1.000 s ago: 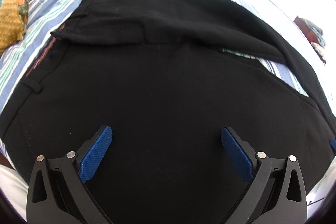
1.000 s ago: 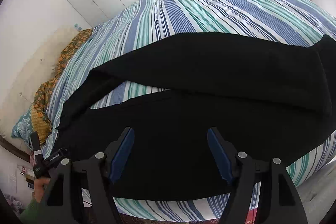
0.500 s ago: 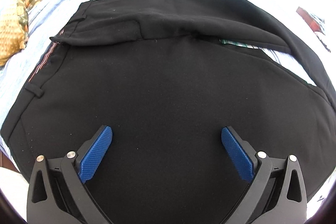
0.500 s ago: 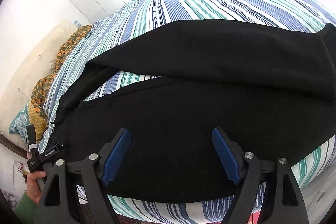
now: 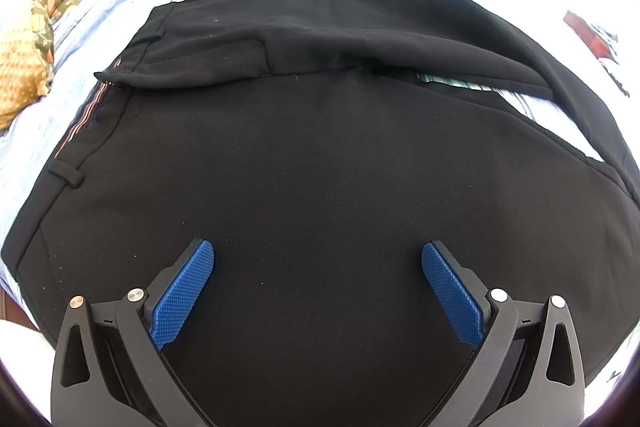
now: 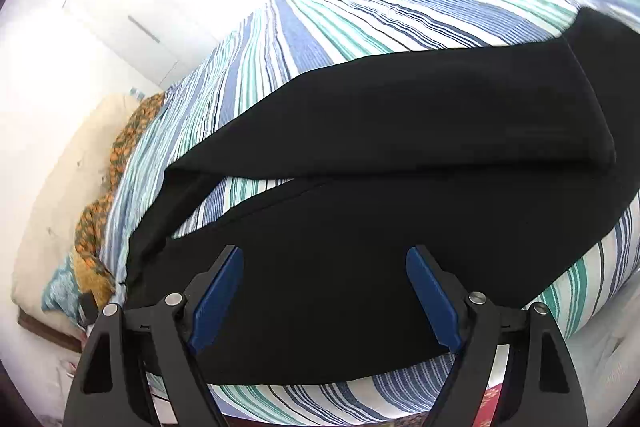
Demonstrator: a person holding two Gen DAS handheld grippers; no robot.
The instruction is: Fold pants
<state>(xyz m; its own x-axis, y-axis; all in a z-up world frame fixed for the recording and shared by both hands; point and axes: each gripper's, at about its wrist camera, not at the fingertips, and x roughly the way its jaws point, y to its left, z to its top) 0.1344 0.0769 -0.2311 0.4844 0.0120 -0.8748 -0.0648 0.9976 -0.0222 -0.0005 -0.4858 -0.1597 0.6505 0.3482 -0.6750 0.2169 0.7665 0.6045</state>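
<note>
— Since both legs lie spread on the striped blue, green and white bedspread, where are the black woven-cloth pants?

— Flat on that bedspread, waistband toward the mustard patterned cloth, legs forming a narrow V.

— And the tongs?

— Left tongs spread above the seat; right tongs spread above the nearer leg, pinching nothing. Matte, limp fabric: probably ready for laying one leg over the other.
</note>
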